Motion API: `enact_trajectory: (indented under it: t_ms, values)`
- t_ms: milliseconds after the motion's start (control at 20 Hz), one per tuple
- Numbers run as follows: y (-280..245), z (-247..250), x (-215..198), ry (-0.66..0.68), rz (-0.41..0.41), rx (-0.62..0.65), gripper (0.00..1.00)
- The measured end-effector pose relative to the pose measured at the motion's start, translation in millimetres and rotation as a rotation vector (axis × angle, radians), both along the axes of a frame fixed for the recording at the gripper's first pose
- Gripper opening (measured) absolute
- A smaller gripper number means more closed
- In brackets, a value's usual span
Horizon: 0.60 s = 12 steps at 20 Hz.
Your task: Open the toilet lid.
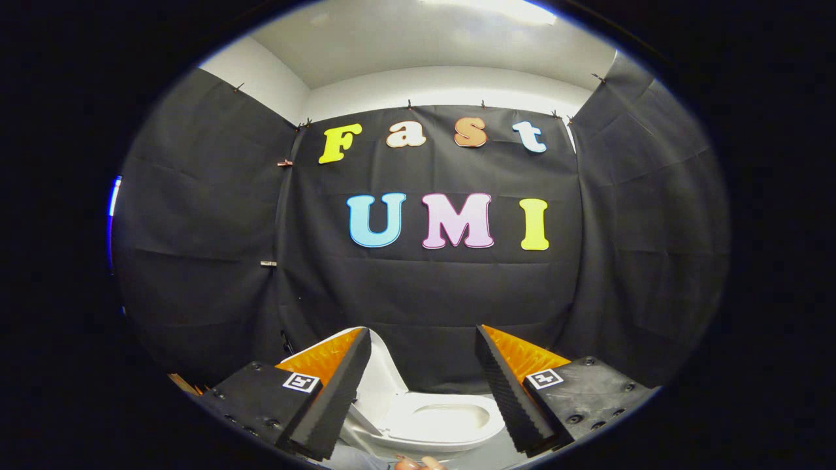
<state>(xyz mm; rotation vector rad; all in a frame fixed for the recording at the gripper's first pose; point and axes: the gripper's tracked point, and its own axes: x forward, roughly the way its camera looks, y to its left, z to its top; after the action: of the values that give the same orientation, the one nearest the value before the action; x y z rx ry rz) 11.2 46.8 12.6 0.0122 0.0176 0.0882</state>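
A white toilet [437, 421] stands low between my two fingers, seen from above. Its lid [382, 382] is raised and stands upright on the left side of the bowl, partly hidden behind my left finger [336, 391]. The seat ring and the bowl's opening [450, 416] lie exposed. My gripper [424, 339] is open, with a wide gap between the fingers and nothing held; the right finger [509, 385] stands apart from the toilet. The fingertips hang above and short of the lid.
Black cloth walls [424, 287] close the booth behind and on both sides of the toilet. A white ceiling [444, 46] spans above. A person's fingertips [421, 463] show just below the bowl's front.
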Motion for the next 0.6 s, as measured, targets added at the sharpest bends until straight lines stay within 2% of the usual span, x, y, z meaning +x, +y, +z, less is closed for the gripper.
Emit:
enact_trajectory:
  t_ms: [600]
  values:
    - [-7.1, 4.3, -7.8, -0.006, 0.0, -0.008, 0.99]
